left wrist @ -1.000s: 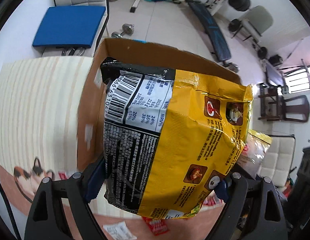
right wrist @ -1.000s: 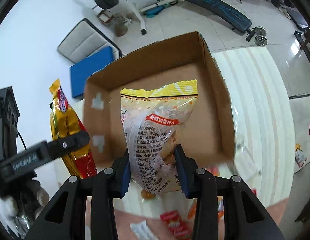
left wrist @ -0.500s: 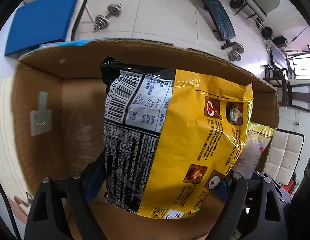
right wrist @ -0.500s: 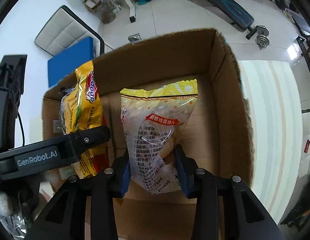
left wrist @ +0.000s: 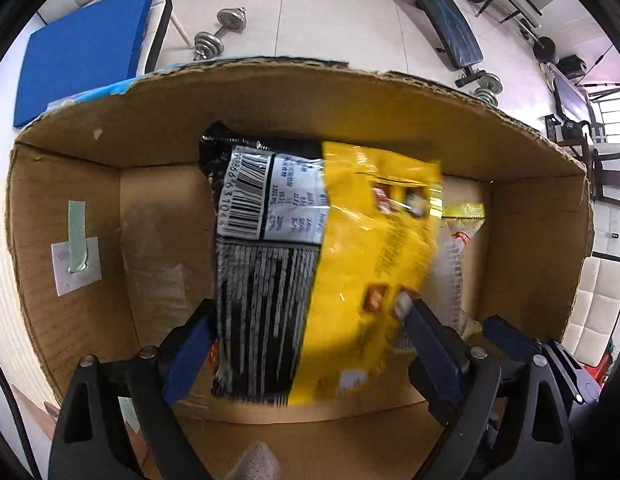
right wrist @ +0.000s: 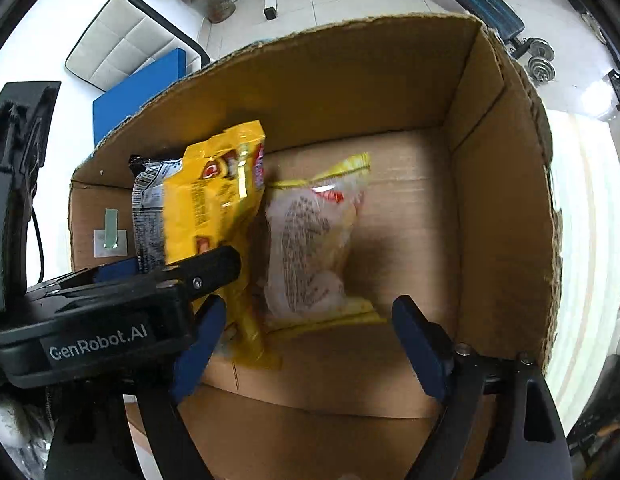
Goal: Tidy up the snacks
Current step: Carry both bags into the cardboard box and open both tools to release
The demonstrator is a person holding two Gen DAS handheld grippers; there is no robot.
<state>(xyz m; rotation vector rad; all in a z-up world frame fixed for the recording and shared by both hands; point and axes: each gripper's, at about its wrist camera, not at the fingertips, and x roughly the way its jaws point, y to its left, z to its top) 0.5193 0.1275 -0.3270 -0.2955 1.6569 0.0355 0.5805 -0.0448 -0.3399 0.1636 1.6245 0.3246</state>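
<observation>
your left gripper (left wrist: pixel 310 344) has spread its jaws since half a second ago: the blue pads that were clamped on the yellow-and-black snack bag (left wrist: pixel 310 264) now stand apart, and the bag, blurred with motion, sits lower between them inside the cardboard box (left wrist: pixel 270 96). in the left wrist view it stands roughly upright on the box floor, its barcode panel facing you, and whether the pads touch its sides cannot be told.

your right gripper (right wrist: pixel 306 344) has let go too. a moment back its fingers pinched the clear pastry packet (right wrist: pixel 310 256); now the jaws are wide open and the packet rests on the box floor ahead of them, apart from both pads, leaning just beside the yellow bag (its yellow top seal tilts toward the right wall).

from the right wrist camera you can see the yellow-and-black bag (right wrist: pixel 214 216) to the left of the packet, partly hidden by your left gripper's black body (right wrist: pixel 110 320). both snacks are now within the box walls, toward its left half, the packet peeking out behind the yellow bag (left wrist: pixel 458 248) in the left view. a taped paper label (left wrist: pixel 76 264) shows on the left inner wall.
</observation>
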